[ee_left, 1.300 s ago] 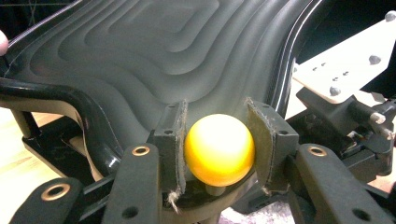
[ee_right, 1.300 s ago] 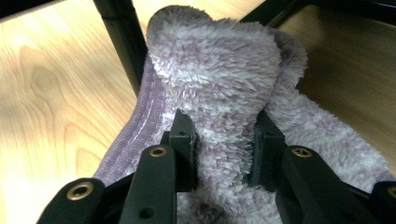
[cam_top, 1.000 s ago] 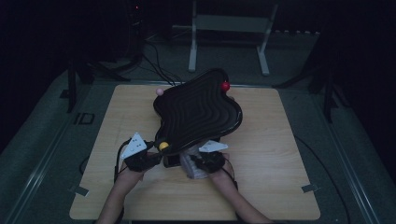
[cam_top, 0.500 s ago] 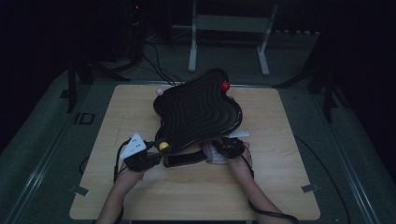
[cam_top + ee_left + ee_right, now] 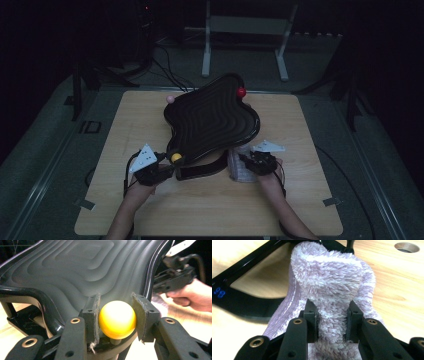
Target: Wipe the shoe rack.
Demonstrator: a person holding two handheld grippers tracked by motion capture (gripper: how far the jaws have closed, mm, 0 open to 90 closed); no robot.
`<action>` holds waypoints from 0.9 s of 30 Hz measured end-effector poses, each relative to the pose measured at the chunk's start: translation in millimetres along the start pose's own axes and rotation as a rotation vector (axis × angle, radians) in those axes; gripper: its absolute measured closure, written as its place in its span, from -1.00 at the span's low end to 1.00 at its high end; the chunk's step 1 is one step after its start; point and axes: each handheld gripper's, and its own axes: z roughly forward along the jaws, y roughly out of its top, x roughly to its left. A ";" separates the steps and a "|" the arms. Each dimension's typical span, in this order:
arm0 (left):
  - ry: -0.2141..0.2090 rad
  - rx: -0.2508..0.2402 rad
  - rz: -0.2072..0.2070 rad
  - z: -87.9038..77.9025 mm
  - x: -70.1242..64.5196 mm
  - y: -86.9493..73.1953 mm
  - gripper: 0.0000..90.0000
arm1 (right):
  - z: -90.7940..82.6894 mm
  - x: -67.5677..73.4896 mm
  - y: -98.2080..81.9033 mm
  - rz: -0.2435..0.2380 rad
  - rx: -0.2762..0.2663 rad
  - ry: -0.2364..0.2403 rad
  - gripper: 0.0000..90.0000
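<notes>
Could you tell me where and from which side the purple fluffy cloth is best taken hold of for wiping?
Grip the purple cloth at its bunched middle fold, coming from its near edge along the wooden table, as the right gripper does. The pile is soft and thick, so it squeezes into a narrow ridge between the jaws, leaving the free end upright ahead to wipe with, probably clear of the black frame.

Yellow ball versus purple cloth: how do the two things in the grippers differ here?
The yellow ball is smooth, round and glossy; the purple cloth is fluffy and bunched. The ball sits on a peg at the black wavy tray's near-left rim; the cloth lies on the wooden table by the tray's base. The ball keeps its shape between the pads; the cloth is pinched into a fold. Each is clamped by one gripper.
</notes>
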 end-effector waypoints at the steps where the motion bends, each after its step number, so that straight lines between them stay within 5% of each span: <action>1: 0.002 0.003 0.004 0.1 -1.7 0.2 0.31 | -4.5 -0.6 -1.3 0.003 0.000 0.002 0.54; 13: 0.007 0.014 0.043 9.3 -22.2 4.2 0.31 | -55.9 -12.8 -18.5 0.012 -0.007 -0.004 0.54; 18: -0.014 0.023 0.068 17.6 -33.8 7.4 0.31 | -82.3 -11.7 -10.2 0.041 -0.088 0.010 0.54; 27: -0.076 0.047 0.129 42.4 -59.2 15.7 0.30 | -132.6 12.2 13.4 0.005 -0.239 0.081 0.54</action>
